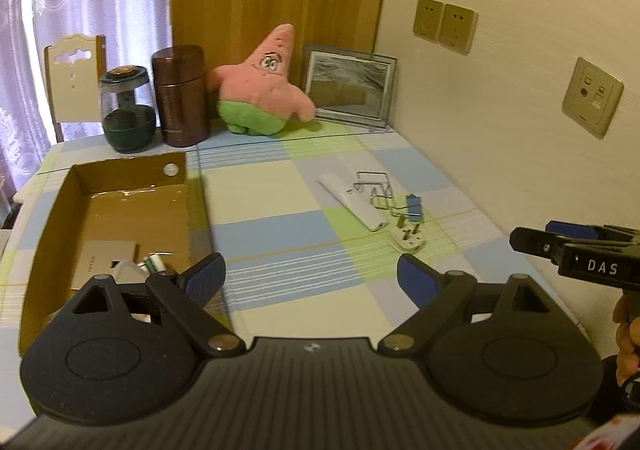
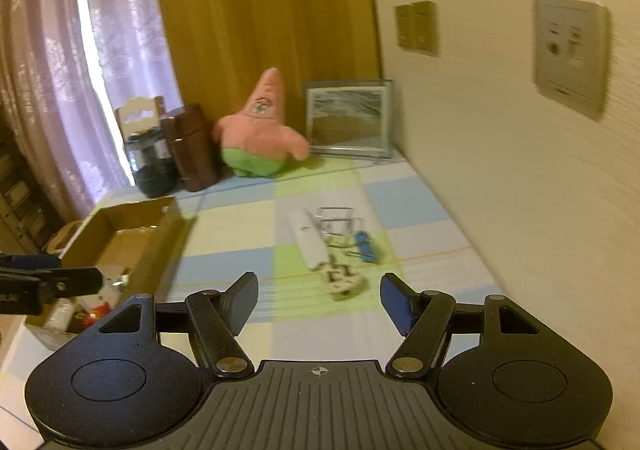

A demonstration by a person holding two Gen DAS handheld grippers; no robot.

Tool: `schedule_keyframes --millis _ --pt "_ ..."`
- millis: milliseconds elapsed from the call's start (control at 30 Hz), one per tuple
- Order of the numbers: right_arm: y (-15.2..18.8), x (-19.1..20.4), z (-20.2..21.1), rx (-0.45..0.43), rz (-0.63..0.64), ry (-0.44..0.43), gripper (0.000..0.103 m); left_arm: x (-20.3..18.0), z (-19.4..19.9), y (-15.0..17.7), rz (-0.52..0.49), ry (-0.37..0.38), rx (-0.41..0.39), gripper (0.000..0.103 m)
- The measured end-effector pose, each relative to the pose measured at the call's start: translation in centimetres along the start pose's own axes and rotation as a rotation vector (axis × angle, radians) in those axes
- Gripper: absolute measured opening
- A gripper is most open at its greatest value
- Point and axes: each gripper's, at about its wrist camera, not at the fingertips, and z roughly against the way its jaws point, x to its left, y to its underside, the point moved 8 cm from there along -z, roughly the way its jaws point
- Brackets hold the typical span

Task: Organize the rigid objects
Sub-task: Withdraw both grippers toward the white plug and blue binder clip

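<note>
Both empty: left hand-held gripper [image 1: 310,274] spread, right hand-held gripper [image 2: 318,300] parted. Next I'll grab that plug [image 2: 343,279] for the box [image 1: 132,206].

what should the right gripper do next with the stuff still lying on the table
Probably ease the right gripper forward and down onto the white wall plug. Its jaws are open and empty, that plug lies nearest in front of them, and the open brown cardboard box already holds other items while the white remote and blue binder clip wait behind.
</note>
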Motion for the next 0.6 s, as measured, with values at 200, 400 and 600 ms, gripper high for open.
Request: schedule_keyframes --millis 200,400,600 --pt "0.5 -3.6 0.0 -0.002 -0.024 0.055 0.066 -1.8 -1.5 -0.1 -0.011 0.023 0.005 0.091" --pt "0.7 -5.4 -0.9 0.006 -0.029 0.068 0.066 -3.1 -3.5 0.2 -0.024 0.032 0.027 0.091" --pt "1.0 -5.8 -2.8 0.012 -0.013 0.047 0.067 -3.5 -5.6 0.4 -0.035 0.036 0.047 0.091"
